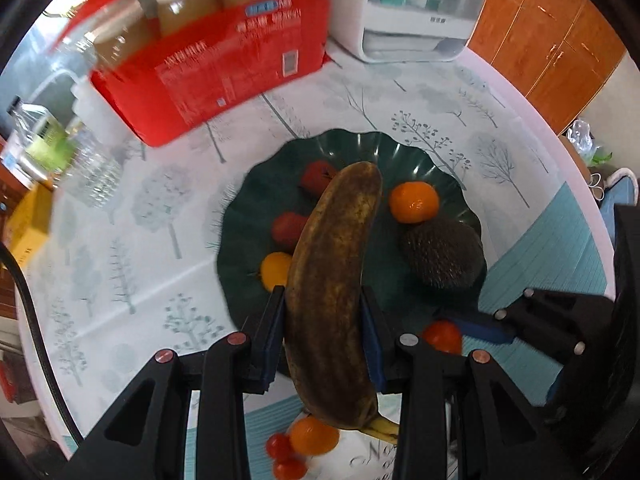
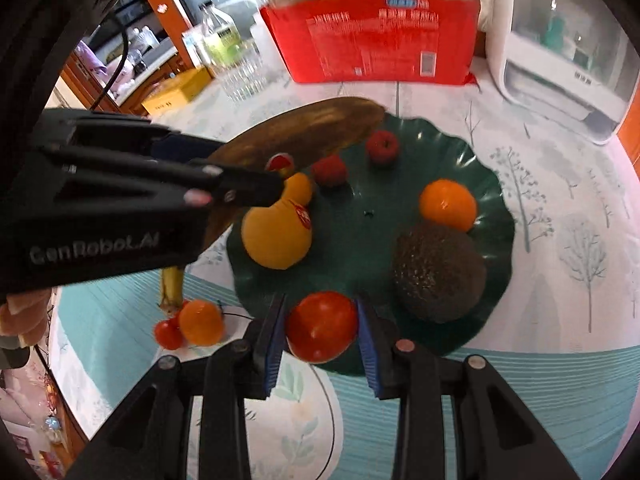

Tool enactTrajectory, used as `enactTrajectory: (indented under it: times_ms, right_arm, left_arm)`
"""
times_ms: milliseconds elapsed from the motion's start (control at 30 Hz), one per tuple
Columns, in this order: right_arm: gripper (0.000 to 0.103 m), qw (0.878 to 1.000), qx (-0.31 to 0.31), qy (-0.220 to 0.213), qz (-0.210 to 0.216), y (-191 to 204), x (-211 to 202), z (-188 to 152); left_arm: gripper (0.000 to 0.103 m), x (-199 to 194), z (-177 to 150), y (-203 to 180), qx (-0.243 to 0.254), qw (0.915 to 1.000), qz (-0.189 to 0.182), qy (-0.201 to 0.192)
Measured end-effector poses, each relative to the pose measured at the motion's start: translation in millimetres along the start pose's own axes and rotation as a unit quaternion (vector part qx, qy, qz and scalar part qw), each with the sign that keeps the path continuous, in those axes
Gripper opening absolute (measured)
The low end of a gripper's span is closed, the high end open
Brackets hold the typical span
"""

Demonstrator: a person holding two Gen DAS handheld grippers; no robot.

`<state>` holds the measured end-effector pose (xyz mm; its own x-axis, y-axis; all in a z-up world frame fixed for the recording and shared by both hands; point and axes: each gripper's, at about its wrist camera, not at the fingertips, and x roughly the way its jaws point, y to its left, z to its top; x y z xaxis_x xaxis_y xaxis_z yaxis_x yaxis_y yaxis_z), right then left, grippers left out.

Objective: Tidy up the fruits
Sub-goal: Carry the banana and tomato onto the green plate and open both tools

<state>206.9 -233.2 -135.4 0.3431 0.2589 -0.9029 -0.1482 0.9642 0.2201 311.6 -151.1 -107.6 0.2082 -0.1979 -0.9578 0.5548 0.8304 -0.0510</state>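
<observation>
A round table point(image 1: 132, 264) covered in a pale cloth printed with grey-blue trees, a teal striped band running along its near edge, fills both wrist views, with a dark green scalloped plate point(image 2: 360, 240) set near that edge. The left gripper point(image 1: 324, 308) pinches a heavily browned banana point(image 1: 336, 280) between its blue pads, holding it lengthwise above the plate, the stem end toward the camera. The right gripper point(image 2: 322, 326) is clamped on a red tomato point(image 2: 320, 326) over the plate's near rim. On the plate lie an orange point(image 2: 448, 204), a dark scaly-skinned fruit point(image 2: 438, 272), a yellow pear-shaped fruit point(image 2: 276, 232) bearing a red sticker, and two small red fruits point(image 2: 382, 146) toward the far side. Off the plate, on the teal band, sit a smaller orange fruit point(image 2: 200, 322) and little red tomatoes point(image 2: 168, 334) just beside it. At the back of the table stand a red-wrapped multipack point(image 1: 224, 68) of paper rolls, a white countertop appliance point(image 1: 412, 12) with a clear hood, and clear plastic bottles point(image 2: 240, 68). Orange-brown wooden cabinets point(image 1: 548, 40) line the wall behind, and a cluttered counter shows at the left of the right wrist view.
</observation>
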Motion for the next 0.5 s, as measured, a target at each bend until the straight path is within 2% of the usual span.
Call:
enactTrajectory:
  times_ms: [167,333,500]
  right_arm:
    - [0.034,1.000,0.011,0.007,-0.006,-6,17,1]
    - [0.035,0.999,0.025,0.021,-0.010,-12,25,1]
    - [0.039,0.999,0.042,0.022,-0.001,-18,26,1]
  left_arm:
    - [0.034,25,3,-1,0.005,0.9998,-0.010,0.017]
    - [0.035,27,8,-3,0.014,0.9998,-0.013,0.007]
    - [0.046,20,11,-8,0.031,0.9994,-0.010,-0.008]
